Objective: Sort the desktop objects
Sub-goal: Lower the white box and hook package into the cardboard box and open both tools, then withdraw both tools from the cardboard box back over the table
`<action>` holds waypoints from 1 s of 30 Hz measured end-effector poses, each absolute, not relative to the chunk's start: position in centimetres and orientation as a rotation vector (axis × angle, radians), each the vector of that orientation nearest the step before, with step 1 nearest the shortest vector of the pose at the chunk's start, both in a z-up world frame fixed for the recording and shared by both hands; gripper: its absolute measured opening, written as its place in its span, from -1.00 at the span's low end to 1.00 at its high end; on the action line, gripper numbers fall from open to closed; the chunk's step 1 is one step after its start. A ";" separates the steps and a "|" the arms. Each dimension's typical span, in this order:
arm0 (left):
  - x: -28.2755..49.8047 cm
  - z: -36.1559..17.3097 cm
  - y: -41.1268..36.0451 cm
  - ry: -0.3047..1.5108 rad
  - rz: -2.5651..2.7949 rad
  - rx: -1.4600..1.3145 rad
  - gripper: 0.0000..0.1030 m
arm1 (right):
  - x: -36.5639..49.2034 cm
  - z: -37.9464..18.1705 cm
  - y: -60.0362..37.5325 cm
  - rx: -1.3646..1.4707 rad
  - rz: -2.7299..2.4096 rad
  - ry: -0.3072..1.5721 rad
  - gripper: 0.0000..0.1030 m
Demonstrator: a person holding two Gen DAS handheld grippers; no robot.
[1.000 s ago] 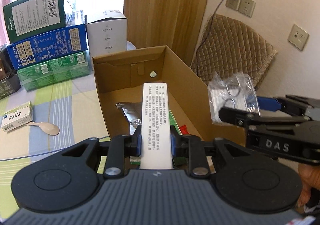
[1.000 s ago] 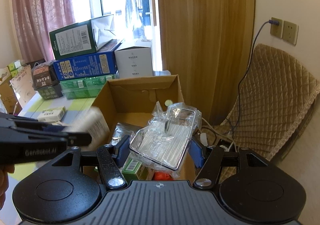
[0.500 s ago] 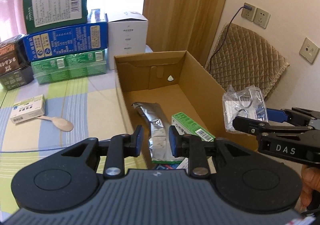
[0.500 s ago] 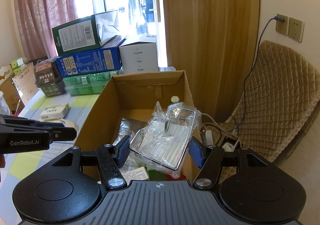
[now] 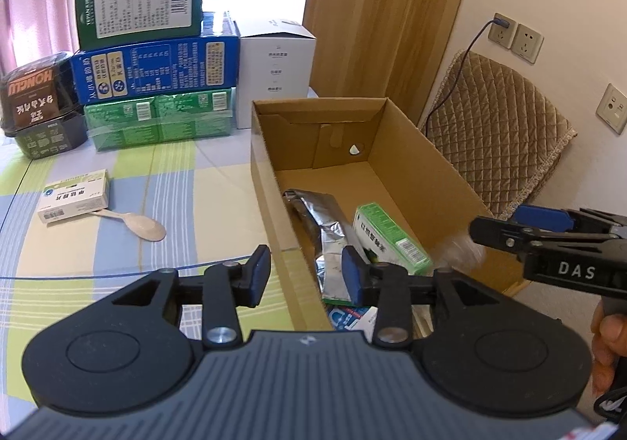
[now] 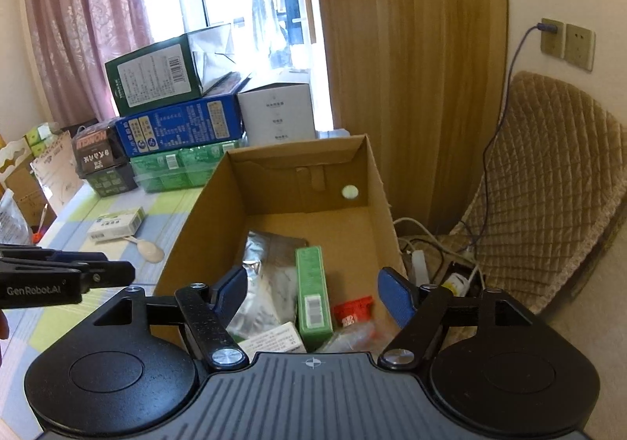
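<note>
The right gripper (image 6: pixel 309 301) is held over the near end of the open brown cardboard box (image 6: pixel 364 165), jaws just spread and empty, so that a released item lands inside. The left gripper (image 5: pixel 305 275), jaws likewise just widened and empty, is held at the box's left wall. A green carton (image 6: pixel 311 295) and a silver foil pouch (image 6: pixel 266 271) lie within; a white medicine box (image 5: pixel 74 195) and pale spoon (image 5: pixel 137 224) remain on the table to the left, unsorted.

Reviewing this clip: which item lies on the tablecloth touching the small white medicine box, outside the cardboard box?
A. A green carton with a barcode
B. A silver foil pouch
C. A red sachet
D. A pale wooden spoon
D. The pale wooden spoon lies on the tablecloth with its handle running under the small white medicine box; the foil pouch, red sachet and green carton all sit inside the cardboard box.
</note>
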State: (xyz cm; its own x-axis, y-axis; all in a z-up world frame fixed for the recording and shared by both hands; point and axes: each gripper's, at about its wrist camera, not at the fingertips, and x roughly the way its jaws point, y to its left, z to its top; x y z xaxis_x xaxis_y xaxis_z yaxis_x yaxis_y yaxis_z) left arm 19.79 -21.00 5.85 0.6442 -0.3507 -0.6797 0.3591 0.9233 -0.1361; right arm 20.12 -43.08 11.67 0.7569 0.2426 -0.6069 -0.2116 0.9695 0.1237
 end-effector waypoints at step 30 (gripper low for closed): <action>11.8 8.3 -12.3 0.750 -0.305 -0.003 0.40 | 11.2 14.4 -37.4 0.028 0.309 0.657 0.94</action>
